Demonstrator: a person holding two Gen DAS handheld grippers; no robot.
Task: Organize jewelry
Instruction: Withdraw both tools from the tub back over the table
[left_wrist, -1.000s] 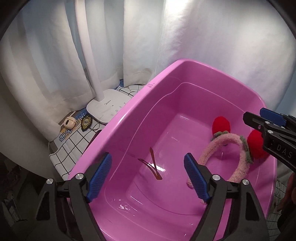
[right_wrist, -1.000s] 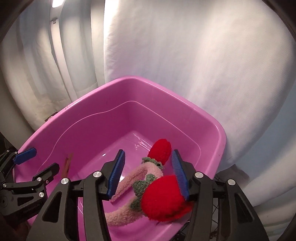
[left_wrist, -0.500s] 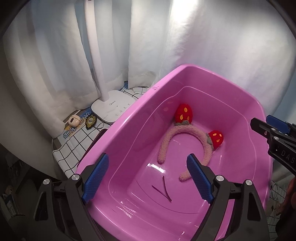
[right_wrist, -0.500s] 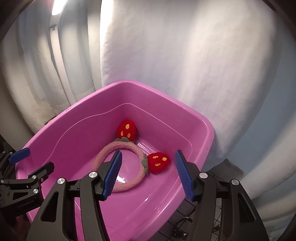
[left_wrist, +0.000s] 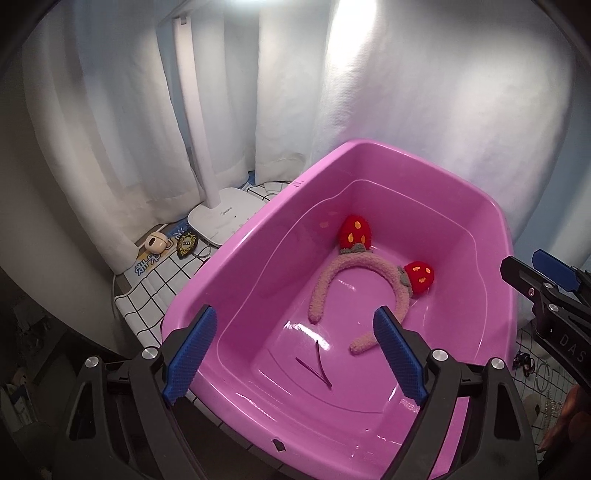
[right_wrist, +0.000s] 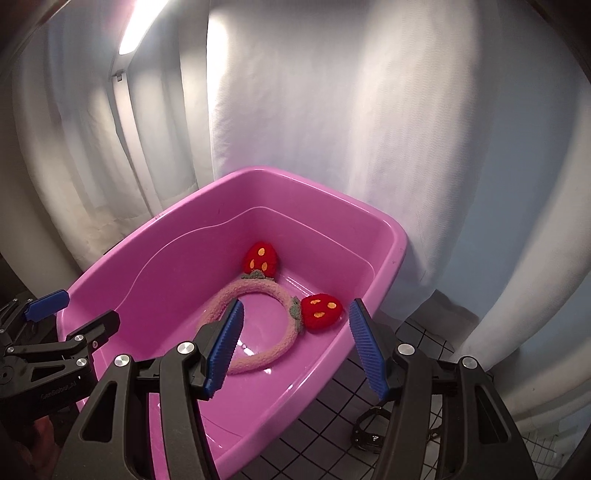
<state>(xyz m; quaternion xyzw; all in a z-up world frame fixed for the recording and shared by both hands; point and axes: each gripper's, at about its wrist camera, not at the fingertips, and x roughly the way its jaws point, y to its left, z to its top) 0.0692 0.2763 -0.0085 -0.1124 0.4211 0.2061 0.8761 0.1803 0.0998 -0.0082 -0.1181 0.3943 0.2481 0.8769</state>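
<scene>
A pink fuzzy headband (left_wrist: 334, 271) with two red strawberries lies flat in the pink plastic tub (left_wrist: 491, 221); it also shows in the right wrist view (right_wrist: 258, 288), inside the tub (right_wrist: 391, 254). A thin dark hairpin (left_wrist: 316, 363) lies on the tub floor near it. My left gripper (left_wrist: 293, 354) is open and empty, above the tub's near end. My right gripper (right_wrist: 295, 347) is open and empty, above the tub's right rim; it also shows at the right edge of the left wrist view (left_wrist: 546, 291).
A white desk lamp (left_wrist: 218, 218) stands left of the tub on a checked cloth (left_wrist: 155, 280), with a small earbud case (left_wrist: 155, 243) and a badge (left_wrist: 187, 245). More jewelry lies right of the tub (left_wrist: 543, 373). A dark bracelet (right_wrist: 369, 430) lies on the cloth. White curtains hang behind.
My right gripper has opened and let go of the headband, which now lies in the tub. Both grippers have pulled up and back from the tub.
</scene>
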